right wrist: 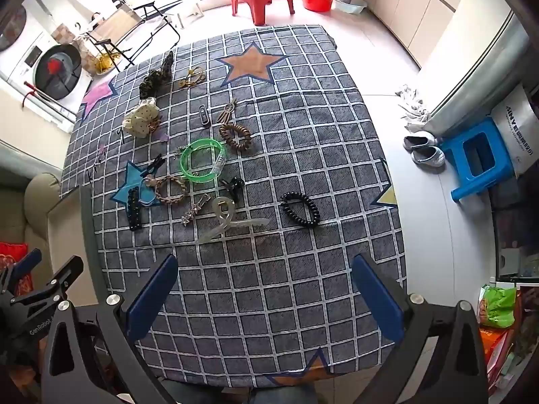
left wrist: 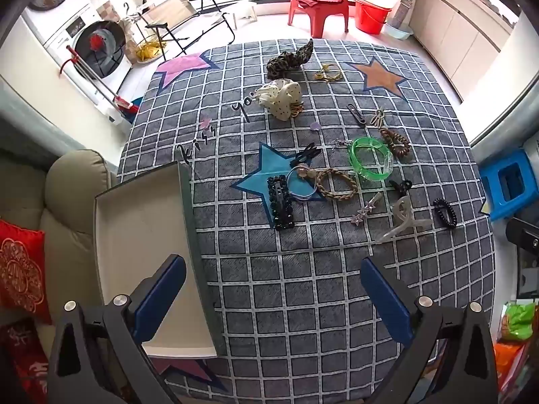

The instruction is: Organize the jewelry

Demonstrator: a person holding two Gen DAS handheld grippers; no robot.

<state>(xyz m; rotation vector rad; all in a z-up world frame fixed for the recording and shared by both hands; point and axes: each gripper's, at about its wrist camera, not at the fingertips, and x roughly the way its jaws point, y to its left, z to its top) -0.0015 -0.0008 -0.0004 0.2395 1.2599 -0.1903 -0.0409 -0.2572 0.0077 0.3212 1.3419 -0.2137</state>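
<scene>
Checked cloth (left wrist: 286, 286) holds scattered jewelry beside your empty tray (left wrist: 141, 235); both grippers (left wrist: 273, 299) (right wrist: 262, 299) hover wide apart, holding nothing. Green bangle (right wrist: 202, 161) looks stiff, light, slick: pinch its rim

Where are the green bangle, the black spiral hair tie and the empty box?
green bangle (right wrist: 188, 166): right wrist view, left side of its ring.
black spiral hair tie (right wrist: 290, 213): right wrist view, its left coil.
box (left wrist: 141, 222): left wrist view, bare floor inside.
</scene>
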